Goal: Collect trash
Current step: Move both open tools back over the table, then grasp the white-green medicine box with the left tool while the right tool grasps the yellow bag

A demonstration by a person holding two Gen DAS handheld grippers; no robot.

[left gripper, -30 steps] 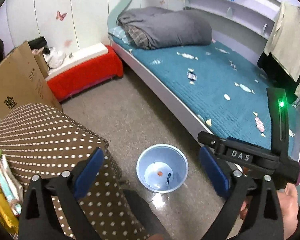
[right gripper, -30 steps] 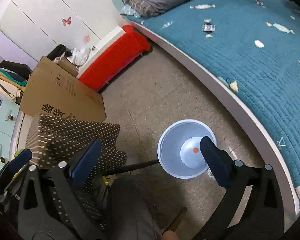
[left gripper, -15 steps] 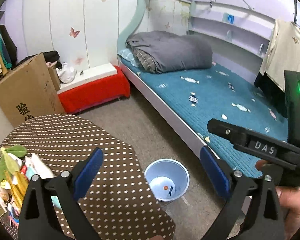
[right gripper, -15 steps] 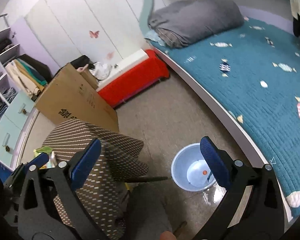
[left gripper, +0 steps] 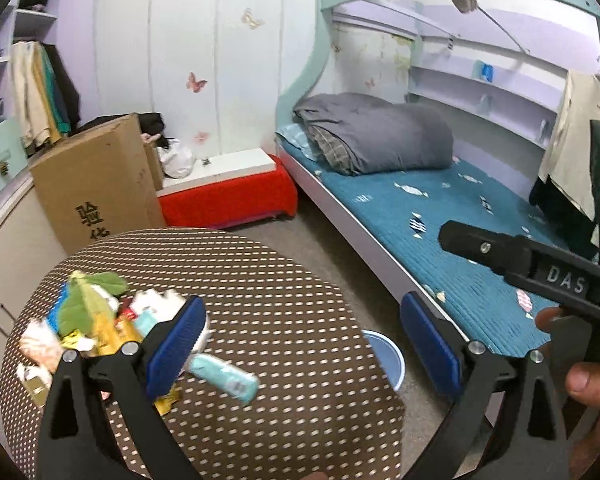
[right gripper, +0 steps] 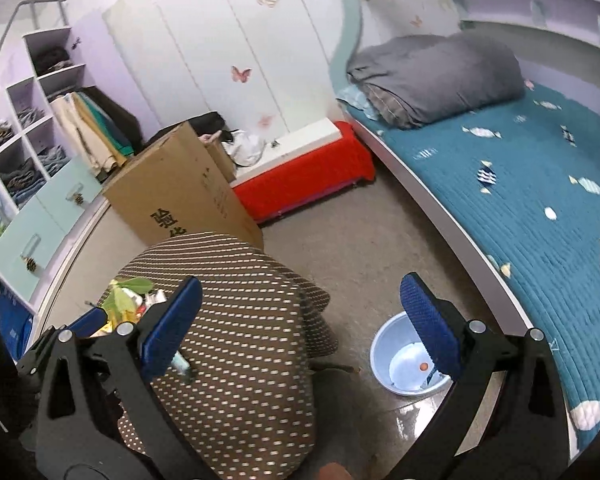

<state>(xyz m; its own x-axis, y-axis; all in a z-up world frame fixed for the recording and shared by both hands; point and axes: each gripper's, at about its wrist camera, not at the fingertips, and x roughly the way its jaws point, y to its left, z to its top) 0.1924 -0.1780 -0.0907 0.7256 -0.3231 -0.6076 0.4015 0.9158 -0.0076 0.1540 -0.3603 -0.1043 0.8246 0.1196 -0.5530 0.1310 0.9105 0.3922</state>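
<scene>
A pile of wrappers and packets lies on the left of a round table with a brown dotted cloth. A pale teal packet lies apart, nearer the table's middle. A light blue bin stands on the floor between the table and the bed, with small scraps inside; its rim shows past the table in the left wrist view. My left gripper is open and empty above the table. My right gripper is open and empty, higher up over the table edge and floor. The pile also shows in the right wrist view.
A bed with a teal cover runs along the right. A red-covered bench and a cardboard box stand behind the table. Shelves and drawers line the left wall. Bare floor lies between table and bed.
Both grippers have risen and tilted up from over the bin. The table top and the trash pile have come into view. Both stay open.
</scene>
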